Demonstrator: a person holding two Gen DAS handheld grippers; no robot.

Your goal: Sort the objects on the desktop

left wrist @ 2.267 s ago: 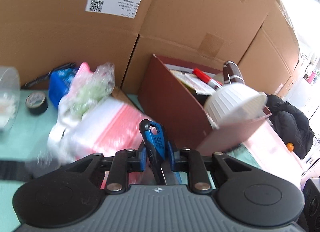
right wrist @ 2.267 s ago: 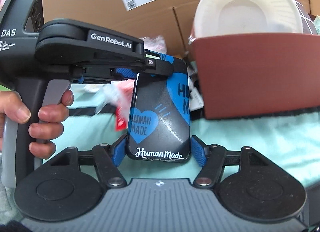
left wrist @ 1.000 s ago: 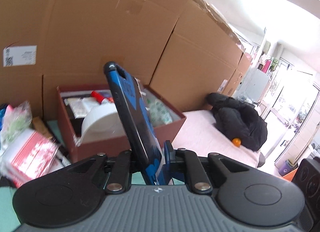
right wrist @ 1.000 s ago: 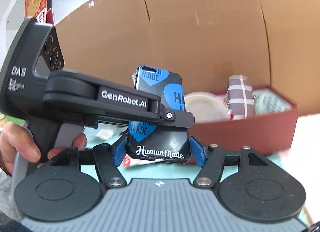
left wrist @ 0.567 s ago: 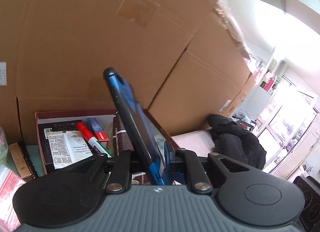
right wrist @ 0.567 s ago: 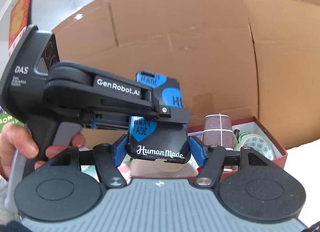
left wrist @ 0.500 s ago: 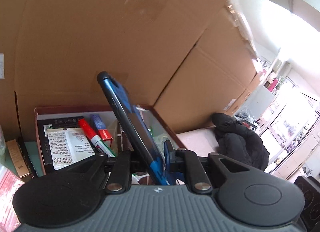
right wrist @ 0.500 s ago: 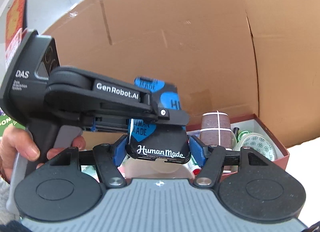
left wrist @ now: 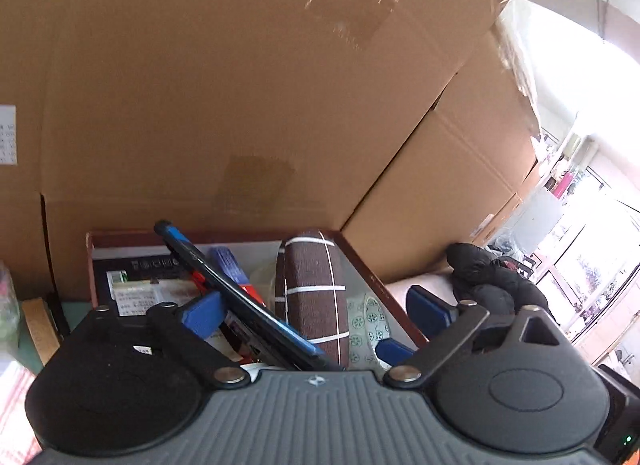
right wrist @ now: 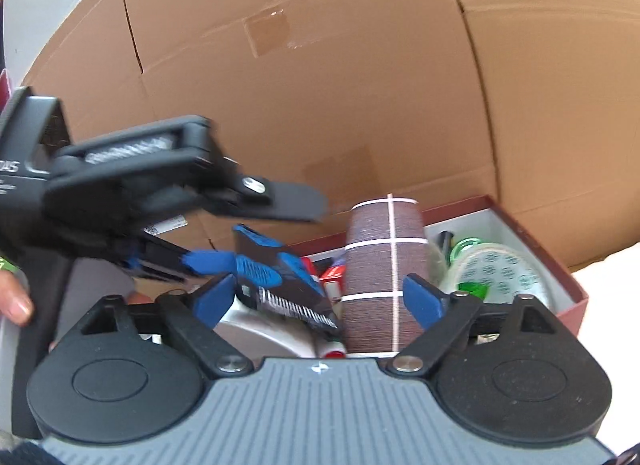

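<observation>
Both tools are held above the open maroon box, which is set against tall cardboard cartons, evidently so that the phone case can be let go into it. The left tool is seen with its blue pads spread wide, and the case is no longer pinched between them; it is leaned at a slant across the gap, its upper end toward the box's far left corner and its lower end hidden behind the tool's grey body. In the right wrist view the right tool is likewise spread, with the case tilted below and between its pads, apparently free of them, though the motion blur makes contact hard to rule out. The case is judged to be sliding or resting on the box's contents, beside an upright brown striped roll; a red marker, printed packets and a patterned tape roll are also stored there. The white bowl under the case is largely covered. The blurred left tool blocks the left side of the right view, and only a fingertip of the left hand is shown. The worktop itself is almost wholly cut off.
</observation>
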